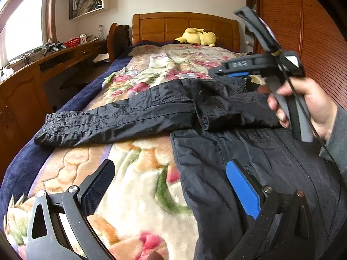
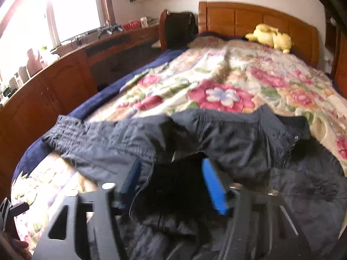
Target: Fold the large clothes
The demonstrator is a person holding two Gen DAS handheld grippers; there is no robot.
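A black jacket [image 1: 238, 151] lies spread on a floral blanket [image 1: 134, 173], zip side up. One sleeve [image 1: 108, 121] stretches out to the left. A ribbed cuff [image 1: 201, 117] rests folded across the chest. My left gripper [image 1: 171, 186] hovers open at the jacket's near left edge, with nothing between its fingers. A hand holds my right gripper [image 1: 216, 72] above the collar area. In the right wrist view the right gripper [image 2: 173, 182] has its blue pads [image 2: 213, 186] well apart. Dark jacket cloth [image 2: 238, 143] shows between and under them, with neither pad seen pressing on it.
A yellow plush toy [image 1: 197, 36] lies by the wooden headboard [image 1: 184, 26]. A long wooden desk [image 1: 54, 62] runs along the bed's left side under the window, with a chair [image 1: 118, 39] at its far end. A wooden wardrobe [image 1: 303, 32] stands on the right.
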